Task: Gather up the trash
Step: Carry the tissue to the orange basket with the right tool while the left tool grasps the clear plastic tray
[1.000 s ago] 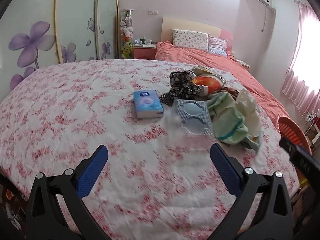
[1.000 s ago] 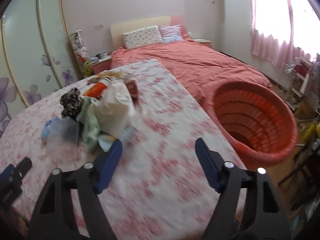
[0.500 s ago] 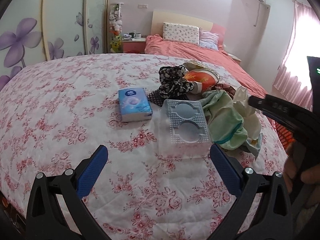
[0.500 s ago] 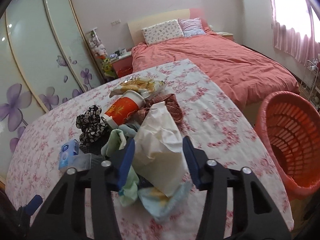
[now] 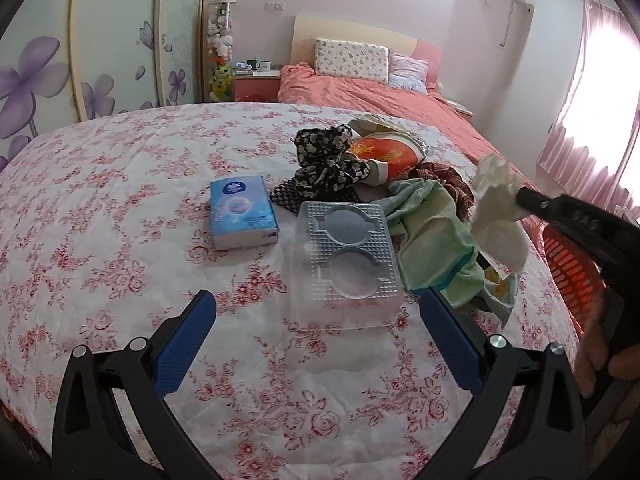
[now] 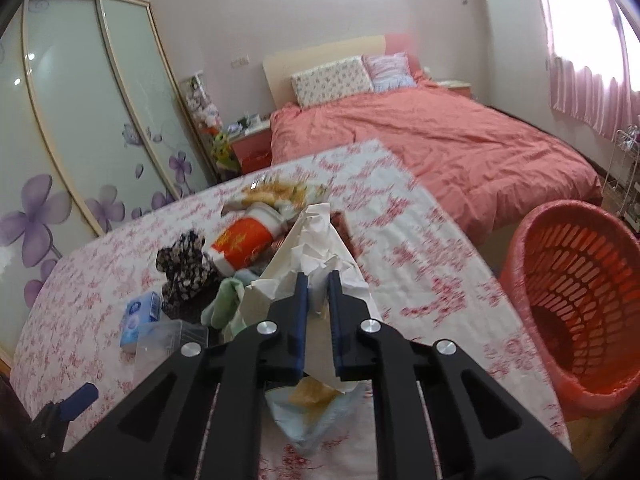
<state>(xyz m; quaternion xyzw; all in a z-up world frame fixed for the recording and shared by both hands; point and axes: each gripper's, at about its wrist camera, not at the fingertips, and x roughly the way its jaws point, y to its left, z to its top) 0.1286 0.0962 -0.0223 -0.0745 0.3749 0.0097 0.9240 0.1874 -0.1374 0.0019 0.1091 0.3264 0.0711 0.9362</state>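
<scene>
A pile of trash and cloth lies on the floral bedspread (image 5: pixel 100 208). My right gripper (image 6: pixel 318 280) is shut on a crumpled white paper bag (image 6: pixel 316 240), which also shows in the left wrist view (image 5: pixel 496 208). My left gripper (image 5: pixel 316 320) is open and empty, just in front of a clear plastic tray (image 5: pixel 344 256). A blue tissue pack (image 5: pixel 242 210), a black floral cloth (image 5: pixel 324 164), an orange-and-white paper cup (image 5: pixel 384 152) and a green cloth (image 5: pixel 432 240) lie in the pile. A red basket (image 6: pixel 576 308) stands on the floor to the right.
A second bed with a coral cover (image 6: pixel 440 148) stands behind. A wardrobe with purple flowers (image 5: pixel 80 60) fills the left wall. A pink nightstand (image 5: pixel 256 84) stands by the headboard. Pink curtains (image 6: pixel 592 80) hang on the right.
My right gripper has closed on the white paper bag. My left gripper has moved closer to the clear tray and stayed open.
</scene>
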